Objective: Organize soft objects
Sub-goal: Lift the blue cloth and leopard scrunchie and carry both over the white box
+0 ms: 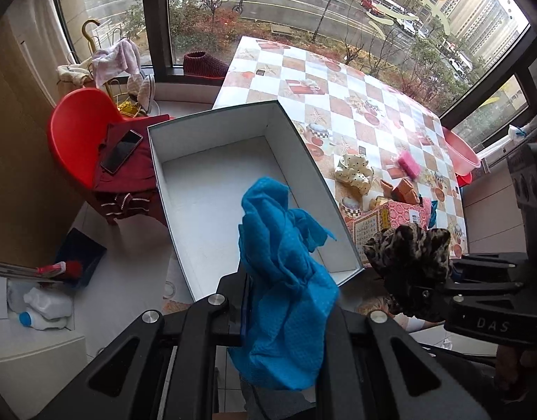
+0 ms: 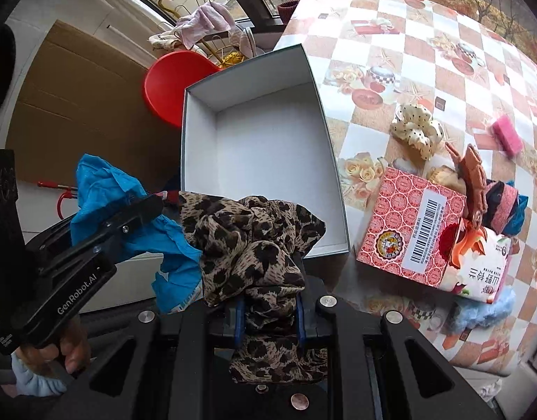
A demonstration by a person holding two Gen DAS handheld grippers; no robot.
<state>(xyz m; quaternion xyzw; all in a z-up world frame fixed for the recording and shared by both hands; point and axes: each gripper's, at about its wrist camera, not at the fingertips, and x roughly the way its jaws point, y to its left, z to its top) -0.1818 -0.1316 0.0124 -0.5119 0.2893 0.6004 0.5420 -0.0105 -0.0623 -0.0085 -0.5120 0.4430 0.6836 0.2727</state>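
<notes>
My left gripper (image 1: pixel 286 315) is shut on a blue cloth (image 1: pixel 286 280) and holds it above the near end of an open white box (image 1: pixel 212 189). My right gripper (image 2: pixel 270 311) is shut on a leopard-print scrunchie (image 2: pixel 250 241), just in front of the box's near edge (image 2: pixel 261 147). The blue cloth (image 2: pixel 110 192) and left gripper show at the left of the right wrist view. The scrunchie (image 1: pixel 408 252) shows at the right of the left wrist view. A cream polka-dot scrunchie (image 2: pixel 417 127) and a pink sponge (image 2: pixel 506 134) lie on the checkered table (image 2: pixel 426 45).
A red patterned carton (image 2: pixel 408 224) stands right of the box with cloth items behind it. A light blue fluffy thing (image 2: pixel 485 311) lies near it. A red chair (image 1: pixel 79 133) with a phone (image 1: pixel 121 150) on dark red fabric stands left of the box. Bottles (image 1: pixel 44 308) sit on the floor.
</notes>
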